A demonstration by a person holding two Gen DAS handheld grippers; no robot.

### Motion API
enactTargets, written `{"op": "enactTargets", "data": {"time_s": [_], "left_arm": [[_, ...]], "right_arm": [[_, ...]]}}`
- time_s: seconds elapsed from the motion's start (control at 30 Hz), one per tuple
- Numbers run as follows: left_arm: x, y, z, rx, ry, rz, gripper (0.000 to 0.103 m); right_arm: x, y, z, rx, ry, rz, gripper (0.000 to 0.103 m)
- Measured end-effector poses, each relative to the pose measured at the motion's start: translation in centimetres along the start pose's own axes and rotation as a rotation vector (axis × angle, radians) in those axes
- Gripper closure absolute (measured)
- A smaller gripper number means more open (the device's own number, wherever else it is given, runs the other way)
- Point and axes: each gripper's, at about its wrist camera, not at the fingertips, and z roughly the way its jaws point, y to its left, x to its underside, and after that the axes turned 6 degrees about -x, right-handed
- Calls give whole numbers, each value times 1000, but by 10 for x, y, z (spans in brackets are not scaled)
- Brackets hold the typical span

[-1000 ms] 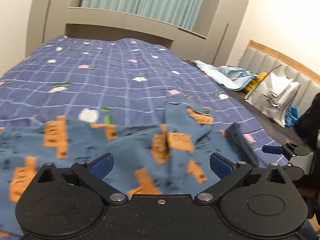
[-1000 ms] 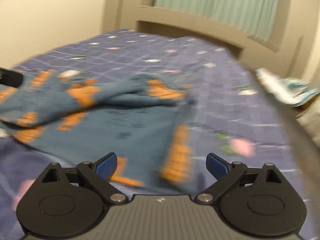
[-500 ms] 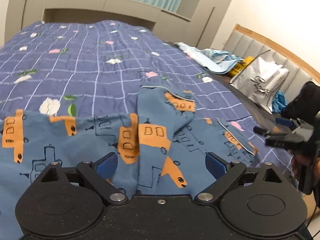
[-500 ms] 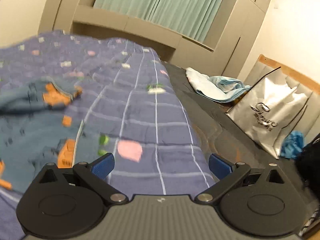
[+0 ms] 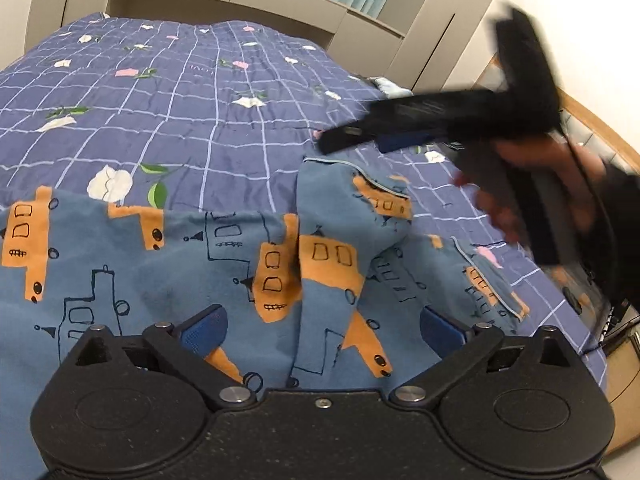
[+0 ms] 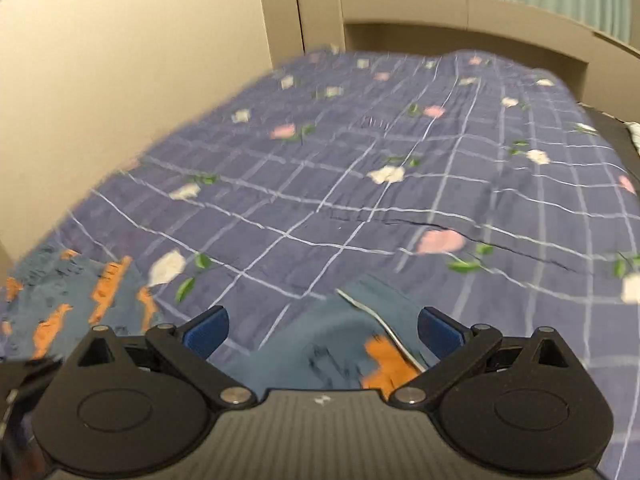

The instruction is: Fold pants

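Note:
Blue pants [image 5: 168,264] with orange bus prints lie crumpled across the near part of a bed. My left gripper [image 5: 322,330] is open and hovers just above their middle folds. My right gripper [image 6: 322,330] is open over a raised pant edge with a pale hem [image 6: 352,344]; more of the pants show at the left [image 6: 72,296]. In the left wrist view the right gripper [image 5: 384,132] appears blurred, held by a hand above the pants' right part.
The bed has a purple checked quilt [image 5: 180,120] with flower prints. A beige wall [image 6: 120,80] runs along its left side and a headboard shelf [image 6: 480,16] at the far end. A light blue cloth [image 5: 388,86] lies beyond the bed's right edge.
The right gripper has swung left from the bedside to above the pants' right part and now shows in the left wrist view. The left gripper has stayed over the pants.

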Motion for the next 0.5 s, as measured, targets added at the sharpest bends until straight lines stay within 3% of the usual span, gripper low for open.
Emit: {"op": "enactTargets", "data": {"time_s": [0.1,0.17,0.23,0.27,0.33,0.43,0.5], "left_arm": [[1,3,2,4,3,-10,1],[1,5,1,14,-2,-22,2],[1,8,0,26,-14,-38,9],[0,9,0,31,-16,-48,14],[-1,11,1,42,-13,-70,23],[-2,14,5,71,13,-105,49],[-3,13,11,72,37,-114,74]], "right_arm": [[-15,-1,32,45,87,57,3],[-16,-6,46,70,132,97,19],[-15,-7,54,117,151,101,47],[-13,-9,58,144,156,98,54],[-12,-10,56,157,142,112,76],[-7,-16,47,107,111,147,97],[-3,-18,39,85,87,165,103]]}}
